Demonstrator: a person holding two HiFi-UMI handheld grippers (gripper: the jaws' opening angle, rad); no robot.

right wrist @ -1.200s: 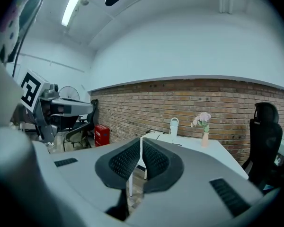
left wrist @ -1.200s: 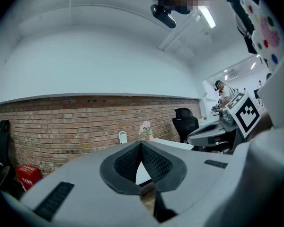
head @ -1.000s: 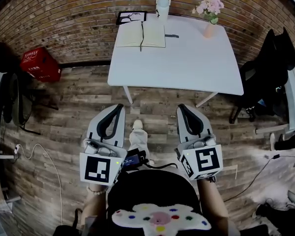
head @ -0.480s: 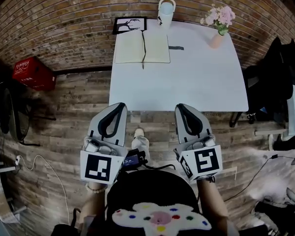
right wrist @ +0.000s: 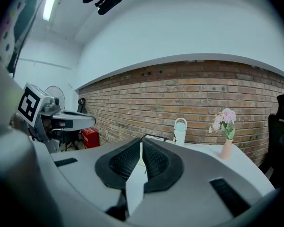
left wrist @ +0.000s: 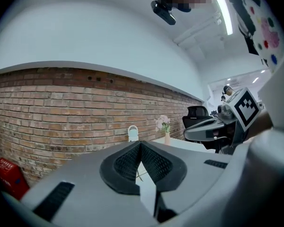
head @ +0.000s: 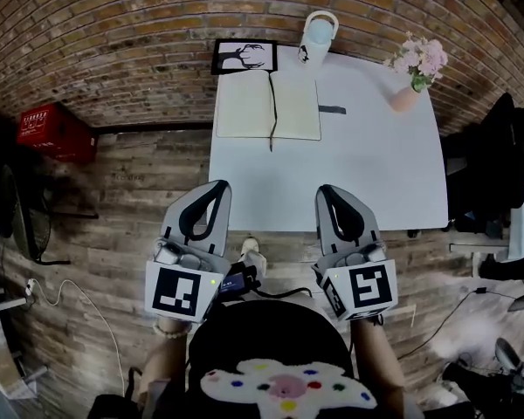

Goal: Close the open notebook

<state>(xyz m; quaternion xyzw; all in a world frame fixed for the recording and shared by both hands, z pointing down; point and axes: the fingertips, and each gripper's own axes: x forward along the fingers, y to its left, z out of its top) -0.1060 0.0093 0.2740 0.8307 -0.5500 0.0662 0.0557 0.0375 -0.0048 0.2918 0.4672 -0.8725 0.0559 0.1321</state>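
Left gripper point(head: 219, 186): jaws pressed together, nothing between the pads. In the left gripper view the two ribbed pads point(left wrist: 152, 162) meet at the tip. Right gripper point(head: 325, 189): jaws likewise pressed together and empty, as the right gripper view confirms. Both grippers are held side by side and apart from each other, pointing toward the table point(head: 367, 177). In the head view their tips appear at the table's near edge, the left one by the near-left corner. Neither gripper touches anything on the table.

Beneath the grippers lies a wood-plank floor point(head: 122, 208).

The near half of the white table is bare. The notebook point(head: 244, 105) lies open and flat at the far-left corner, both pages facing up, well apart from both grippers. A small dark strip point(head: 332, 109) lies just to the right of the notebook. A framed picture point(head: 244, 57) sits at the far edge, directly beyond the notebook. A pale jug with a loop handle point(head: 317, 35) stands at the far edge, to the right of the frame. A pink vase of flowers point(head: 408, 97) stands at the far-right corner.

A brick wall point(head: 113, 24) runs behind the table. A red crate point(head: 54, 132) sits on the floor at the wall's foot, to the left of the table.
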